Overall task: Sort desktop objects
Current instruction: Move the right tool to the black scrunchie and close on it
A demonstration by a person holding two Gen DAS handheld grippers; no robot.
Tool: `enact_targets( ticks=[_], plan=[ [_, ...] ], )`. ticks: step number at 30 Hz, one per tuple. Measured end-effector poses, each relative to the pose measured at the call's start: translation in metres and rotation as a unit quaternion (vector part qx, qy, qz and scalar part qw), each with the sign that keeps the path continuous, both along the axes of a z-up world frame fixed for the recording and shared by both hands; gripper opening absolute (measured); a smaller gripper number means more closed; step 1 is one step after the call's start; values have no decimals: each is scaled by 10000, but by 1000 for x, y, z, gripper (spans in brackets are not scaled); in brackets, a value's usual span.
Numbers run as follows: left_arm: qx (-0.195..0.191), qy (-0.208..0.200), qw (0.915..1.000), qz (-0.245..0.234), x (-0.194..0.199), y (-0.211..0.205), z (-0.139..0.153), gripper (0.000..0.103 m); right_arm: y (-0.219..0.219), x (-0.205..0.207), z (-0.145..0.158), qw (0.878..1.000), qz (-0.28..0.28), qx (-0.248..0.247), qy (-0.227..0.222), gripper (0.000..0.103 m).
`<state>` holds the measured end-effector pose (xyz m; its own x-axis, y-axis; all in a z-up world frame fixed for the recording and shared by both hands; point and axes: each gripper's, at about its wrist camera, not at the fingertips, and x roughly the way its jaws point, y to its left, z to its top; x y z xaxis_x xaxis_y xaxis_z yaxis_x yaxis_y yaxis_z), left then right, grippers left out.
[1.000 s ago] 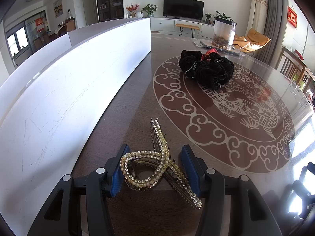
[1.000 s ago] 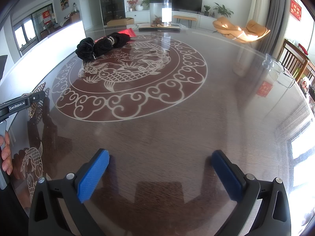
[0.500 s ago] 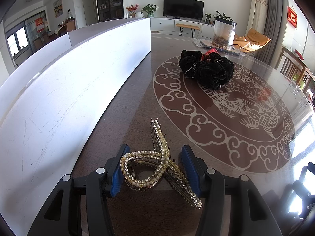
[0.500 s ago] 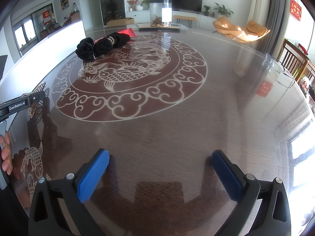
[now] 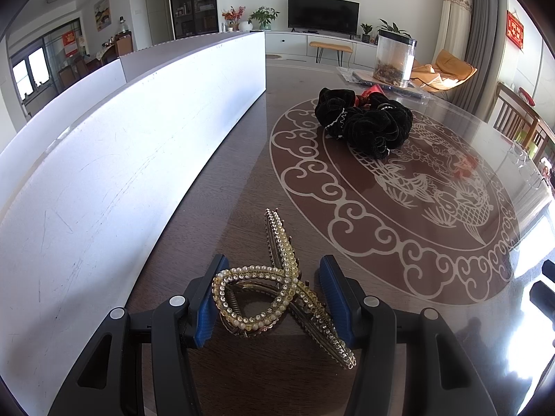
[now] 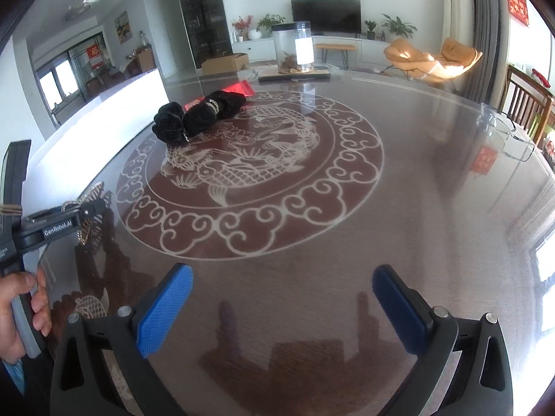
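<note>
Left wrist view: left gripper (image 5: 270, 294), angled down, straddles beaded hair clip (image 5: 277, 284).

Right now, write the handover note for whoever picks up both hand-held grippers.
Left hand-held gripper: straddles the rhinestone hair claw clip lying on the table beside the white box wall; whether the pads press it is unclear.
Right hand-held gripper: open, empty, above bare table.
Black velvet scrunchies: piled on the dragon medallion's far side.
Done: nothing visibly sorted.
Left: clip, then scrunchies.
</note>
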<state>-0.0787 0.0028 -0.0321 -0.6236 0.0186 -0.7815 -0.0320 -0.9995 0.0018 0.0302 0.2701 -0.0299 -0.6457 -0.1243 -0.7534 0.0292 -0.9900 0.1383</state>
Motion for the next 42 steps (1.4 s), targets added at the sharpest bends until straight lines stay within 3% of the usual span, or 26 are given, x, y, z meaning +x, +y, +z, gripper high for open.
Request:
enact_targets(
  ticks=[3, 7, 11, 13, 14, 16, 17, 18, 20, 21, 26, 36, 42],
  plan=[
    [0, 1, 10000, -1, 0, 0, 0, 54, -16, -60, 16, 9977, 279, -612, -4, 103],
    [19, 1, 10000, -1, -1, 0, 0, 54, -56, -143, 27, 9966, 524, -635, 17, 103],
    [21, 1, 10000, -1, -1, 0, 0, 54, -96, -205, 5, 9929, 602, -721, -729, 103],
    [37, 0, 10000, -1, -2, 0, 0, 54, -113, -216, -12, 9920, 560, -406, -1055, 103],
    [44, 1, 10000, 0, -2, 0, 0, 54, -120, -214, -14, 9936, 573, -171, -955, 102],
    [44, 3, 10000, 0, -2, 0, 0, 54, -135, -206, -14, 9940, 815, 103, -717, 89],
    [38, 2, 10000, 0, -2, 1, 0, 54, -142, -200, -15, 9931, 959, 283, -613, 73],
    [33, 0, 10000, 0, -2, 1, 0, 54, -148, -194, -14, 9915, 1109, 443, -513, 49],
    [31, 1, 10000, 0, -2, 1, 0, 54, -155, -184, -13, 9885, 1302, 638, -433, 18],
    [35, 1, 10000, 0, -2, 1, 0, 54, -154, -179, -12, 9877, 1335, 674, -445, 15],
    [51, 3, 10000, 3, -2, 2, 0, 54, -131, -147, -11, 9874, 1370, 694, -390, 15],
    [56, 5, 10000, 0, -2, 1, 0, 54, -51, -46, -6, 9956, 827, 220, -388, 15],
    [114, 13, 9998, -171, 1, 5, 0, 54, -28, 4, 0, 9969, 663, 352, -228, 15]
  ],
)
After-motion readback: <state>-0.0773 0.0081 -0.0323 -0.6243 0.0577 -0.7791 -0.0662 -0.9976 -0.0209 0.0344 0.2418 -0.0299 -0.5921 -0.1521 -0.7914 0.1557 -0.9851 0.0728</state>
